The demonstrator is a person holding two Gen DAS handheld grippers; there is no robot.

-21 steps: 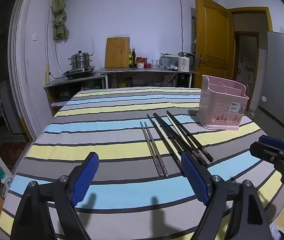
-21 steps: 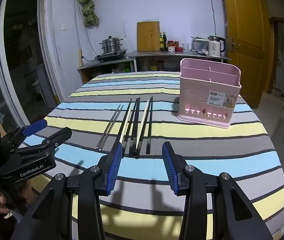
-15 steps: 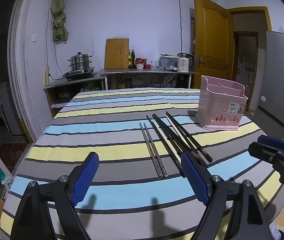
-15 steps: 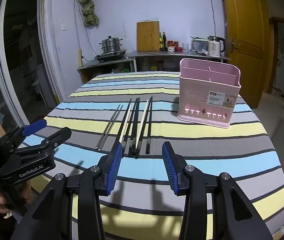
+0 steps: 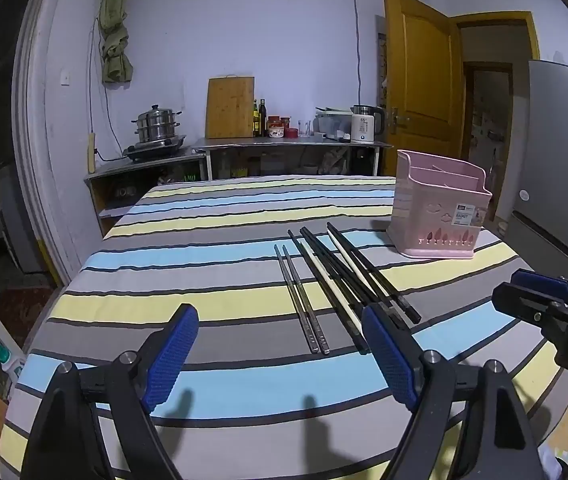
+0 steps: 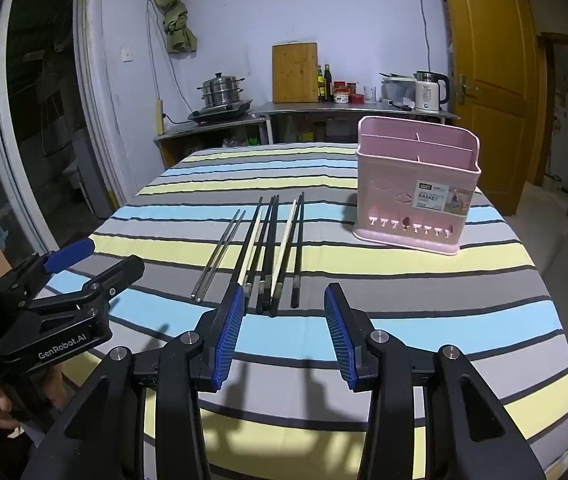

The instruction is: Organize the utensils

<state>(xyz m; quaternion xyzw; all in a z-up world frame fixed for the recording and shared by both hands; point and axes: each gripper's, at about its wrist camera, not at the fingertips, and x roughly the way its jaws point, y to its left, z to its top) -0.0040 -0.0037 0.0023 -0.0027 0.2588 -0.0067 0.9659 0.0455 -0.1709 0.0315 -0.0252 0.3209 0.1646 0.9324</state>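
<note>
None of the utensils has yet been put away, so the whole task is judged to remain. Every chopstick lies flat on the striped table (image 6: 424,280): a pair of slim silver metal chopsticks (image 6: 219,254) on the left of the row, and just beside it a loose bundle of long black chopsticks (image 6: 269,248) with two pale cream ones mixed in, some touching or crossing, all pointing roughly away from the cameras. The tall pink plastic utensil basket (image 6: 412,188), divided into compartments and bearing a printed label, stands upright on the table to the right of the row, near it but apart; nothing can be seen standing in it, though its far compartments are only partly shown. The left claw (image 5: 279,354) is held wide apart and empty above the near table edge, with the metal pair ahead of it. The right claw (image 6: 284,320) is also apart and empty, its tips just short of the near ends of the black bundle.
</note>
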